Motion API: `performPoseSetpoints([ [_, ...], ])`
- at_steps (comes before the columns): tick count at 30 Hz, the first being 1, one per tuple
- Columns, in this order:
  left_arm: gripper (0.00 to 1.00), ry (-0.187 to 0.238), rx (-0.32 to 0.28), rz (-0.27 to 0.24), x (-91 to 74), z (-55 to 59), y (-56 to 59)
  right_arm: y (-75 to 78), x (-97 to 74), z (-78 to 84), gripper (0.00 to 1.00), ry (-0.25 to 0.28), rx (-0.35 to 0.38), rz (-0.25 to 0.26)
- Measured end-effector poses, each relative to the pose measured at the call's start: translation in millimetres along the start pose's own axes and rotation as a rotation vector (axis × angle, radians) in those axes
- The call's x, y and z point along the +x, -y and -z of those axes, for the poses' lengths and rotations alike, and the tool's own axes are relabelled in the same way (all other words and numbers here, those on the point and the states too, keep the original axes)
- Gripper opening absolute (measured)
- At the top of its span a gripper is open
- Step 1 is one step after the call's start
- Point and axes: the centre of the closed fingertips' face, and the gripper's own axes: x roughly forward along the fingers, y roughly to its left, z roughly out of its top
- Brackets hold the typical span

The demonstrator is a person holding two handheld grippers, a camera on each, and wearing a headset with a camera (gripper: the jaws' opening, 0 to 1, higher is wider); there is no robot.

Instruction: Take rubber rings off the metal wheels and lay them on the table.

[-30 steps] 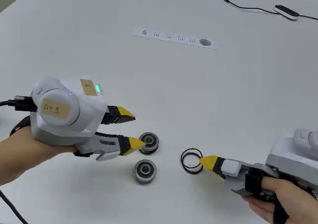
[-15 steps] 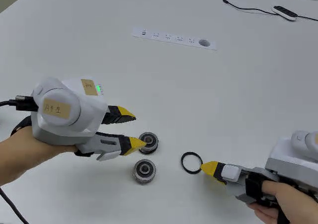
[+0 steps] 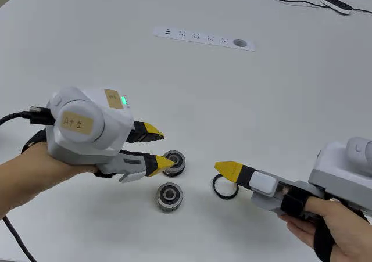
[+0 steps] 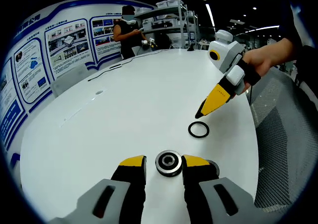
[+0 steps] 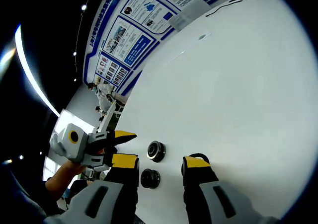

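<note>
One rubber ring [image 3: 225, 187] has been laid on the table [image 3: 261, 99]. Both metal wheels [image 3: 169, 196] are judged still ringed, the farther wheel [image 3: 174, 163] flanked by the parted left claw [image 3: 164, 150]. The right claw [image 5: 160, 162] is likewise parted.

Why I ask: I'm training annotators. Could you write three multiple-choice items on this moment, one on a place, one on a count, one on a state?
1. Where does the loose rubber ring lie? A. On the table by the right claw. B. On the floor. C. In a box.
2. How many metal wheels are on the table? A. One. B. Two. C. Four.
3. What is the left claw's state? A. Shut on the ring. B. Open, a wheel between its tips. C. Shut, empty.
Answers: 1 A, the ring lies flat beside that claw's tip; 2 B, the head view shows two; 3 B, the left gripper view shows its jaws apart around a wheel.
</note>
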Motion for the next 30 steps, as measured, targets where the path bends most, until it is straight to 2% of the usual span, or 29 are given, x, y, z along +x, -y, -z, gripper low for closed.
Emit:
performPoseSetpoints([
  [8,0.27,-0.03,0.02,0.018,12.1,6.0,0.1,-13.6,12.6,4.6,0.44,-0.037,-0.048,-0.064],
  [15,0.23,-0.056,0.033,0.033,17.9,11.8,1.0,-23.4,22.2,1.2,0.48,-0.042,-0.065,-0.118],
  [22,0.21,-0.07,0.038,0.056,23.3,15.0,3.6,-24.9,29.3,3.4,0.48,-0.054,-0.066,-0.128],
  [30,0.18,-0.072,0.033,0.057,25.7,16.0,4.9,-24.9,32.2,2.8,0.48,-0.053,-0.054,-0.127],
])
